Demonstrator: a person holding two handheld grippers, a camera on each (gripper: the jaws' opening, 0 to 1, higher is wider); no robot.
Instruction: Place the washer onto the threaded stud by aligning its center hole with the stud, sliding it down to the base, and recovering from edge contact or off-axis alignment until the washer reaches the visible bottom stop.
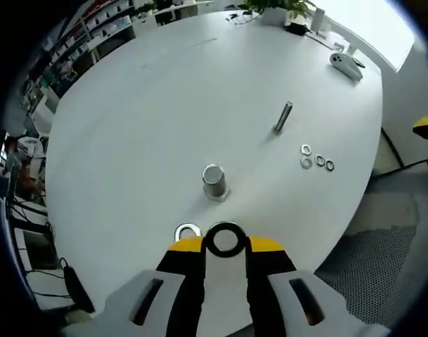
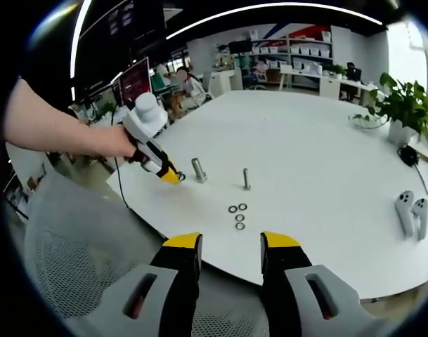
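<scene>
Washer pinched at the left gripper's tips

The left gripper [image 1: 224, 246] grips a washer [image 1: 224, 239] just short of the threaded stud [image 1: 214, 181]; a second stud [image 1: 282, 117] and three spare washers [image 1: 318, 160] lie beyond. The right gripper [image 2: 230, 246] hangs spread, empty.

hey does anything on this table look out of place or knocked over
Nothing looks spilled or damaged. Both studs, the near stud and far stud, stand upright, and three spare washers lie flat beside the far one.
</scene>
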